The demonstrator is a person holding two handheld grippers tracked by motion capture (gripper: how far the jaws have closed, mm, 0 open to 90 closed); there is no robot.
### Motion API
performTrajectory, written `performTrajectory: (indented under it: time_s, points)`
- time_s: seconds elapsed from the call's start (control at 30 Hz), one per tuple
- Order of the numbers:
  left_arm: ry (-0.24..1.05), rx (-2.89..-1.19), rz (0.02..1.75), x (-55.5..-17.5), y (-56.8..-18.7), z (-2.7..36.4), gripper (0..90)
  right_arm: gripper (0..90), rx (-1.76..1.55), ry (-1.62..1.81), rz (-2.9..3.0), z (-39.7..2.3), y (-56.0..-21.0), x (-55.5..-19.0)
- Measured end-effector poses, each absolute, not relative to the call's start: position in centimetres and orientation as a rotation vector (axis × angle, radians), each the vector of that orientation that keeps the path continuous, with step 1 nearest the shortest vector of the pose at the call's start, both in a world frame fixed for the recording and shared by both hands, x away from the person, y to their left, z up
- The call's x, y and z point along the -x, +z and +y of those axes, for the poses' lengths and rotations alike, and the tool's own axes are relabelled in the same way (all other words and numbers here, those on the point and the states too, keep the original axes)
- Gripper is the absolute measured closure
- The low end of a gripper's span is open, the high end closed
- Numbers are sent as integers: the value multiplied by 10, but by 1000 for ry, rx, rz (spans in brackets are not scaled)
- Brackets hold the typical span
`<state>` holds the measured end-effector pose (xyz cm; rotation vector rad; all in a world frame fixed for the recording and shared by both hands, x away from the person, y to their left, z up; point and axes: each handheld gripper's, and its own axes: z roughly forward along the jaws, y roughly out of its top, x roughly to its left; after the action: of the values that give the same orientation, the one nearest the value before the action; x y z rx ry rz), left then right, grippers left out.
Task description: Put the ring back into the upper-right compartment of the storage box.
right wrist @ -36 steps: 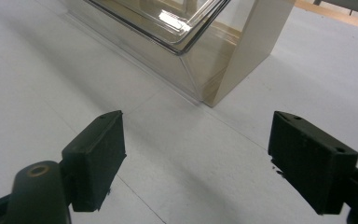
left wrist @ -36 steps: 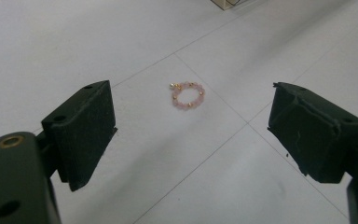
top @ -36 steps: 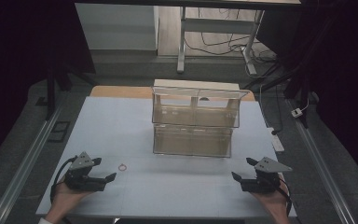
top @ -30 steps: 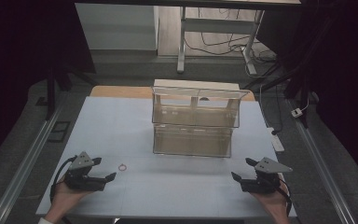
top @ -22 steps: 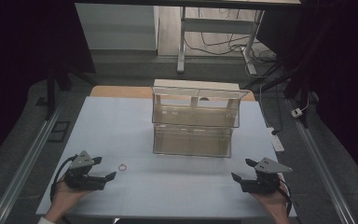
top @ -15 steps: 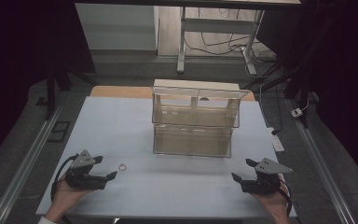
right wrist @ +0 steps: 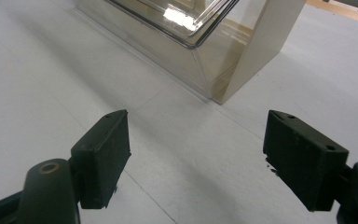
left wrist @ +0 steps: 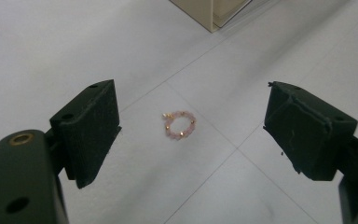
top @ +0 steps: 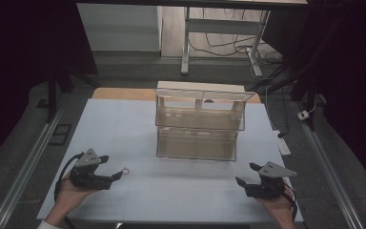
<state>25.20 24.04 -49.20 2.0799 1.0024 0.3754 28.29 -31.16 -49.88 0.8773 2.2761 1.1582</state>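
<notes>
Small ring of pink and gold beads flat on matte white tabletop, between spread jaws of left gripper, untouched. Right gripper jaws spread, empty, ribbed black pads facing corner of clear two-tier plastic drawer box.

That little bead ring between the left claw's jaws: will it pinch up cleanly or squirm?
The bead ring looks tiny and strung, so probably floppy and very light. It lies flat on the smooth table, so wide pads may slide it rather than lift it. Round beads might slip.
</notes>
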Motion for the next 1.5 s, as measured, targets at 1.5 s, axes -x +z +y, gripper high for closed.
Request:
performTrajectory:
  time_s: [1.5]
  points:
    - [227, -2357, 922, -314, -474, 208, 240, 241, -894, 1118, 2290, -309, -504, -283]
